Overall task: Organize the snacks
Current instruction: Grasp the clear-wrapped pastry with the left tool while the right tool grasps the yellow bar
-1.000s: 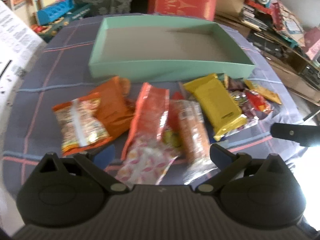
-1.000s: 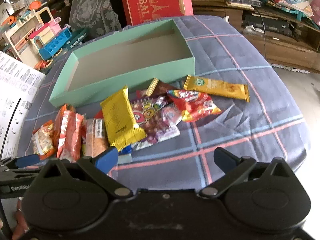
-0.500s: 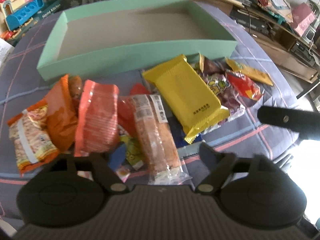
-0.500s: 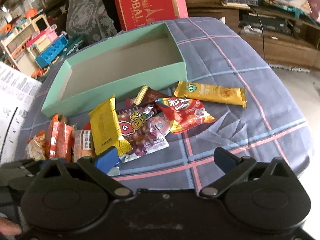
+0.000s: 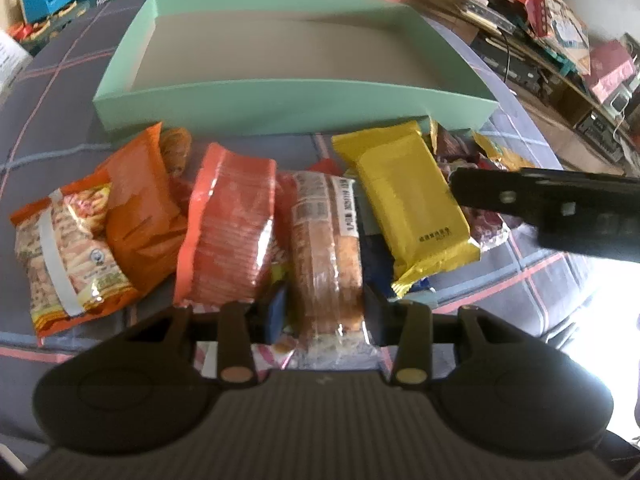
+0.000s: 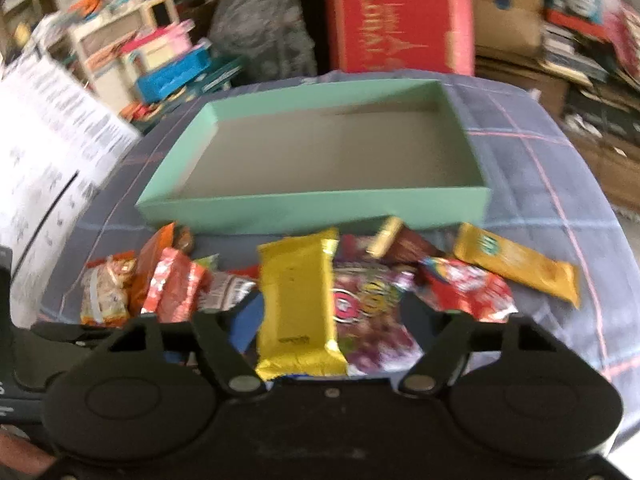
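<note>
Two wrist views over a plaid-covered table (image 5: 60, 92) strewn with snack packets, with an empty mint-green box (image 5: 280, 108) across the upper middle of both frames. In the left view, the left gripper (image 5: 322, 308) at lower centre is closing around a clear-wrapped brown pastry bar (image 5: 326, 256), its fingers at either flank of the bar's near end; the wrapper looks slick and crinkly, the contents soft and light, so a gentle hold across the narrow width seems best. In the right view, the right gripper (image 6: 332, 320) is closing over a yellow foil packet (image 6: 296, 300) at lower centre, not yet pinching it; it is likely flat, light, slippery foil. The other packets lie just below the box's near wall
</note>
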Motion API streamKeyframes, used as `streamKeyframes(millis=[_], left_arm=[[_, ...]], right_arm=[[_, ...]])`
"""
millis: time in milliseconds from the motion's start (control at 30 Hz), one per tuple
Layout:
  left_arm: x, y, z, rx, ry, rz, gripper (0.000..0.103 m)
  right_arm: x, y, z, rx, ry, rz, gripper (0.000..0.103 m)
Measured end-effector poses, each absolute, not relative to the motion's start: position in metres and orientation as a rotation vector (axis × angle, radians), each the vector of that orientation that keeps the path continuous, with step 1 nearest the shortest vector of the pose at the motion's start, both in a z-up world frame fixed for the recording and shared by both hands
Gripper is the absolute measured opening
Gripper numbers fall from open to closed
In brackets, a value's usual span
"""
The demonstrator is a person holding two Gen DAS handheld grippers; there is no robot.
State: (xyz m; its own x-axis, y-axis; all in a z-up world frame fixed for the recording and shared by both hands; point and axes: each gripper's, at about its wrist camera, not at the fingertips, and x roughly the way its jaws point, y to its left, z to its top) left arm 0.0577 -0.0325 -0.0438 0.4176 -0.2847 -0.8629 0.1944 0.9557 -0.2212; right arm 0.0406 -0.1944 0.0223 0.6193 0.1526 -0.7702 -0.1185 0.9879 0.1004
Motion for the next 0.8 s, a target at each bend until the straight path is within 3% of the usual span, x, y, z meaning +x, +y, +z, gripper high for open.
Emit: streamKeyframes(millis=[300,400,667,800], left_arm=[[0.060,-0.021,-0.051,-0.139,1.102,-0.320,0.043],[0.059,-0.020,-0.051,-0.145,1.102,-0.323,0.043],[0.063,-0.031,-0.050,-0.112,1.106,-0.309,0.049],[0.061,-0.041,-0.047,-0.056,1.075,-0.305,0.037]], right_arm=[[0.067,-0.145,-0.001,-0.084,0.986,0.176,0.066],[0.072,-0.134,-0.013,-0.121,1.009,0.169,0.053],[0.067,-0.160,-0.010,-0.036,0.989,0.146,0.051],[0.061,-0.182,-0.004,0.027,0.988,0.128,0.051]])
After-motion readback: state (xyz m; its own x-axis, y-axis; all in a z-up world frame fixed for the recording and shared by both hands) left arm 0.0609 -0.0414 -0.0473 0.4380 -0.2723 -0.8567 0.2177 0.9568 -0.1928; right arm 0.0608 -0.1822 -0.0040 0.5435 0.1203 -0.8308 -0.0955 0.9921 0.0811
